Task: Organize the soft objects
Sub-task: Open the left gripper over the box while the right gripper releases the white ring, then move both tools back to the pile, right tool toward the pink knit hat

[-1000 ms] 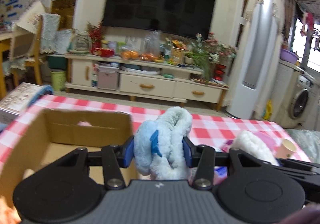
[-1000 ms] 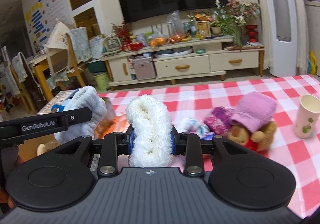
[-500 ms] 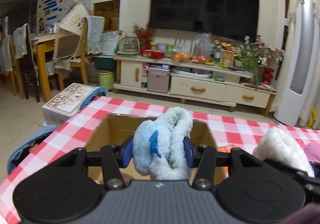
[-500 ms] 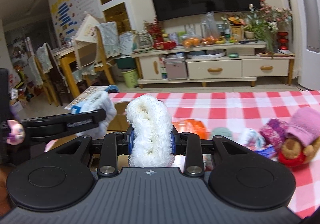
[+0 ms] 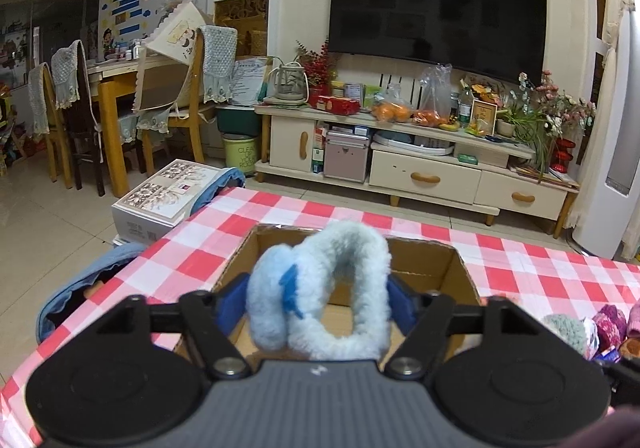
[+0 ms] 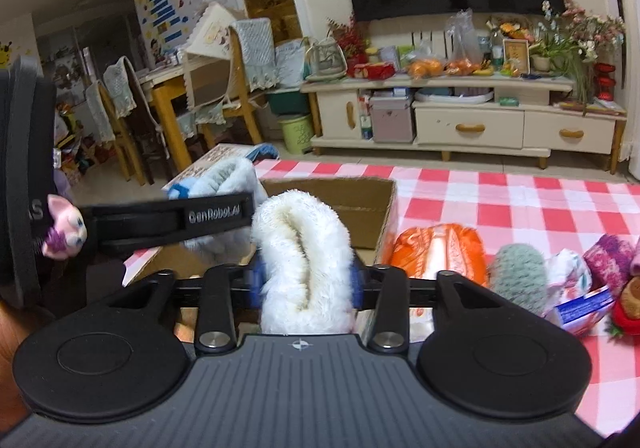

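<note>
My left gripper (image 5: 318, 302) pinches a blue fluffy sock (image 5: 320, 288) above the box (image 5: 428, 260), my right gripper (image 6: 306, 280) pinches a white fluffy sock (image 6: 304, 260) beside it, neither dropped in yet, and a pile of soft things (image 6: 520, 272) waits on the table (image 6: 520, 199).

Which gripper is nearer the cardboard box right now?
Left. The left gripper holds its light blue fluffy item directly over the cardboard box opening. The right gripper, with the white fluffy item, sits at the box's near right corner.
</note>
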Demonstrator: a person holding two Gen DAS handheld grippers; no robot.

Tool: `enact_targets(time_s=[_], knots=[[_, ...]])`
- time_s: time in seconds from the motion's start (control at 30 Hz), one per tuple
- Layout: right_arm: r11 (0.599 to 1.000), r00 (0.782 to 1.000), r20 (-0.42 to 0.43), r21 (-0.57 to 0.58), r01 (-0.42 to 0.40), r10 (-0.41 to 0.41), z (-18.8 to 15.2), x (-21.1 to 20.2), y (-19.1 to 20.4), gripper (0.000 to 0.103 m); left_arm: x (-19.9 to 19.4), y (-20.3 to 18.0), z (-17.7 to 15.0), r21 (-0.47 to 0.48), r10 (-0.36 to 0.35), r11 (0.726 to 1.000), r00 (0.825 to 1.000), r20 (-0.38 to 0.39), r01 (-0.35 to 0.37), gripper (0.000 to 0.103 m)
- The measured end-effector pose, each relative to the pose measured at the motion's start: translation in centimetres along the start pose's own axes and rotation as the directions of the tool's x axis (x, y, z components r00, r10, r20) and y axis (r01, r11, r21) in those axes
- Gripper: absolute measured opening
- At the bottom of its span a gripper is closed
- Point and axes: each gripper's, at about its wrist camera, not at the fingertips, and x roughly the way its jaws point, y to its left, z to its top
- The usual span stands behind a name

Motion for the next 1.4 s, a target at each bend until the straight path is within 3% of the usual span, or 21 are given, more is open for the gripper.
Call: enact_targets(time_s=[0.1,0.27,0.67,1.4], knots=[[1.000,1.000,0.007,-0.003,0.006,-0.006,-0.1,-0.5,-0.1,0.088,-0.1,0.0,0.2,-0.001,0.000,1.000,1.000,0.008,0.000,0.082],[1.000,0.999,0.032,0.011,0.026,-0.026,0.1,-1.6,-0.7,0.100,-0.3,-0.4,0.2,0.011,-0.012,1.000,1.000,0.013,0.012,0.087],[0.994,0.992,0.071,0.041,0.101,-0.104,-0.8,-3.8,-1.8,0.102,-0.9,-2.4,-0.1,0.055,-0.059,0.997,0.998,0.026,0.057,0.091],[0.988,0.984,0.087,0.048,0.149,-0.153,-1.5,-4.3,-2.5,0.103,-1.0,-6.8,-1.0,0.145,-0.089,0.986,0.996,0.004,0.088,0.093]])
